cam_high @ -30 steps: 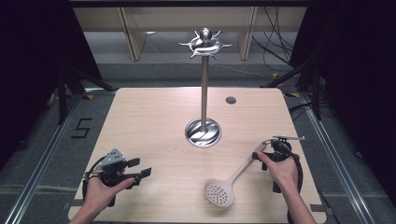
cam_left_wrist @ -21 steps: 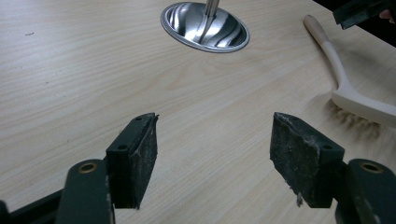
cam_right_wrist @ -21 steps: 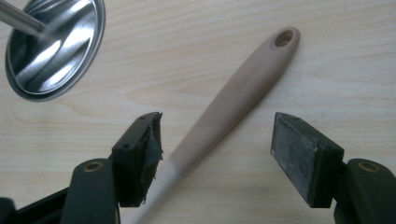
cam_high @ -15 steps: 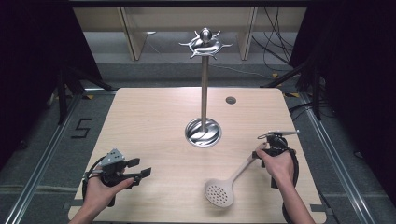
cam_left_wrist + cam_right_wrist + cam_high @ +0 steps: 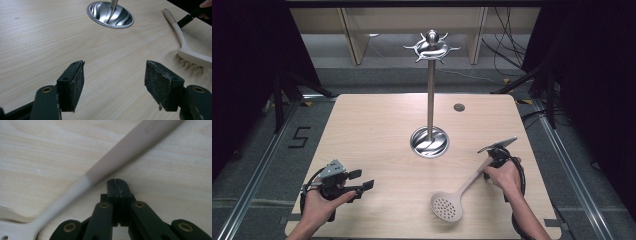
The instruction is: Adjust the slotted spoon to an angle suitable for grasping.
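A cream slotted spoon (image 5: 451,200) lies flat on the wooden table (image 5: 377,130) at the front right, its handle running up and to the right. My right gripper (image 5: 491,163) sits at the handle's far end. In the right gripper view it (image 5: 117,184) is shut with nothing between its pads, its tips just beside the spoon handle (image 5: 130,150). My left gripper (image 5: 364,180) rests at the front left, open and empty. In the left gripper view its jaws (image 5: 113,77) stand wide apart over bare wood, with the spoon (image 5: 186,51) off to the right.
A tall metal stand (image 5: 430,90) with hooks at its top rises from a round shiny base (image 5: 429,142) in the middle of the table. The base (image 5: 110,14) lies ahead of the left gripper. A small dark hole (image 5: 459,107) marks the far right of the tabletop.
My right hand has shifted a little, bringing the gripper closer along the spoon handle's end. The spoon and the left gripper have stayed where they were.
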`<state>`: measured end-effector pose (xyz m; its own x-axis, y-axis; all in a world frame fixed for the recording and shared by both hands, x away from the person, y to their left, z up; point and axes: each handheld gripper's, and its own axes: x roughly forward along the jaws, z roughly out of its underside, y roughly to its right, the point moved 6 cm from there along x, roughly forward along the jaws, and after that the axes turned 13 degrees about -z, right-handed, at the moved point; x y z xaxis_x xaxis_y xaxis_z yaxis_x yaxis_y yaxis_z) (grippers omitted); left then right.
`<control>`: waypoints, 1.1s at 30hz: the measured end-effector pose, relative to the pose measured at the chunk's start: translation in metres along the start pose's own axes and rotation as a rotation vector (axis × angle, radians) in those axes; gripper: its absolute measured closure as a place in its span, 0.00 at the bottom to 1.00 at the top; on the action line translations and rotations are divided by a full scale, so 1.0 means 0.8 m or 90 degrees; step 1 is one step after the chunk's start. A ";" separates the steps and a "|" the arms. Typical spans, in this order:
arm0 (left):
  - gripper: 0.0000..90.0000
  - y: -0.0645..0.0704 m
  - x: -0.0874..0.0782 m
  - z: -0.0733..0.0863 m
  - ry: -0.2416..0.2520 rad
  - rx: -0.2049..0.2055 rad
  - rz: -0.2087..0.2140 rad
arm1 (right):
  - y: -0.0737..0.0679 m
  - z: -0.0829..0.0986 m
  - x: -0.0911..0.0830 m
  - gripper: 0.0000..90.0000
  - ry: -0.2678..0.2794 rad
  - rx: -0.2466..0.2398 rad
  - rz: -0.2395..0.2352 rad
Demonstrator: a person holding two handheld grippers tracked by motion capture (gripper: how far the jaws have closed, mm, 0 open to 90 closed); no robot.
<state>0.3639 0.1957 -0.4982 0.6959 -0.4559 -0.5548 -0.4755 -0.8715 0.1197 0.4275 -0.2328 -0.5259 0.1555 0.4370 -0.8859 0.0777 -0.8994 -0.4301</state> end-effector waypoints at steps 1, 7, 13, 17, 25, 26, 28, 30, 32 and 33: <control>0.35 0.000 0.000 0.000 0.001 -0.001 0.000 | 0.005 -0.005 0.003 1.00 0.015 -0.046 0.001; 0.35 0.002 0.000 -0.001 0.004 -0.001 0.000 | 0.003 -0.013 0.009 1.00 0.021 -0.065 0.010; 0.35 0.001 0.000 0.000 0.001 0.002 0.001 | 0.001 -0.020 0.014 1.00 0.035 -0.073 0.012; 0.35 0.000 0.000 -0.001 0.004 0.001 0.000 | -0.005 -0.023 0.015 1.00 0.034 -0.053 0.010; 0.35 0.001 0.000 -0.001 0.005 -0.001 0.000 | -0.011 -0.031 -0.002 0.68 0.110 0.081 -0.001; 0.35 0.002 0.000 -0.001 0.005 -0.001 0.001 | -0.011 -0.033 -0.005 0.65 0.107 0.080 -0.008; 0.35 0.001 0.000 -0.001 0.002 0.001 -0.002 | -0.007 -0.035 -0.009 0.56 0.113 0.054 0.001; 0.35 0.002 0.000 -0.001 0.005 0.000 0.000 | -0.007 -0.039 -0.007 0.52 0.132 0.055 -0.003; 0.35 0.000 0.000 -0.001 0.004 0.001 -0.001 | -0.009 -0.041 -0.002 0.46 0.122 0.062 -0.008; 0.35 0.000 0.000 -0.001 0.003 0.000 0.002 | -0.008 -0.043 -0.002 0.46 0.118 0.049 -0.008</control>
<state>0.3642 0.1952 -0.4977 0.6972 -0.4590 -0.5506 -0.4771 -0.8704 0.1215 0.4604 -0.2277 -0.5163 0.3335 0.4350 -0.8364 0.0067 -0.8883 -0.4593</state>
